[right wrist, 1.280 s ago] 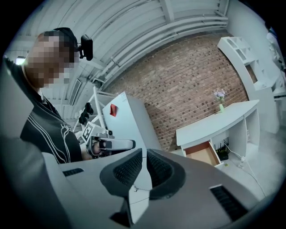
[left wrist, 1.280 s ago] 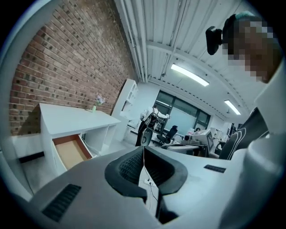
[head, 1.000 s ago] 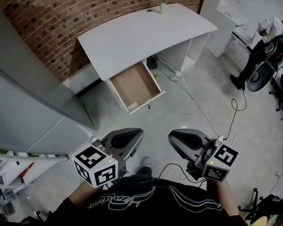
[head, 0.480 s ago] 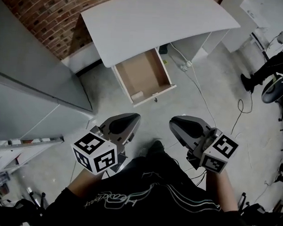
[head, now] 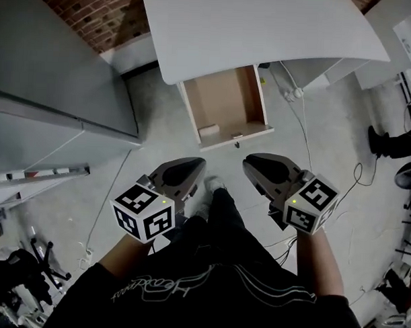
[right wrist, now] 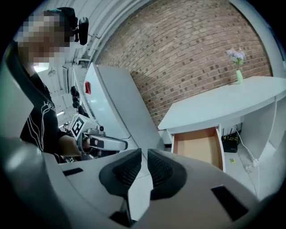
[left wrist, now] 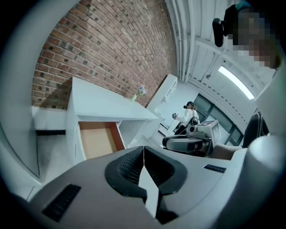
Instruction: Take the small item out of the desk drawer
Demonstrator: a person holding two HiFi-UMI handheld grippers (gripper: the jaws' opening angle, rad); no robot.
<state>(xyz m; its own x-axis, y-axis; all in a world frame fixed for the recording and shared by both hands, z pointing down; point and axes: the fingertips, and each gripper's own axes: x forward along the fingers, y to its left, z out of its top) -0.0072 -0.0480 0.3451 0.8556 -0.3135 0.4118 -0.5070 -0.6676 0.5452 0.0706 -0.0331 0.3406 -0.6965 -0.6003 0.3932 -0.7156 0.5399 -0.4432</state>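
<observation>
The white desk (head: 264, 27) has one drawer (head: 224, 103) pulled open, with a bare brown floor. A small pale item (head: 208, 132) lies in the drawer's near left corner. My left gripper (head: 194, 169) and right gripper (head: 254, 166) hang side by side at waist height, short of the drawer front, both shut with nothing in them. In the left gripper view the jaws (left wrist: 143, 151) meet, and the drawer (left wrist: 96, 139) lies ahead to the left. In the right gripper view the jaws (right wrist: 144, 155) stand almost together, and the drawer (right wrist: 196, 146) lies ahead to the right.
A tall grey cabinet (head: 60, 87) stands left of the desk, with a ladder (head: 43, 178) lying beside it. Cables (head: 302, 126) and a power strip (head: 293, 94) trail over the floor right of the drawer. Another person (head: 395, 143) stands at the far right. A brick wall (head: 96, 15) backs the desk.
The desk and open drawer have come closer and now sit just ahead of both grippers. Both grippers stay shut and side by side.
</observation>
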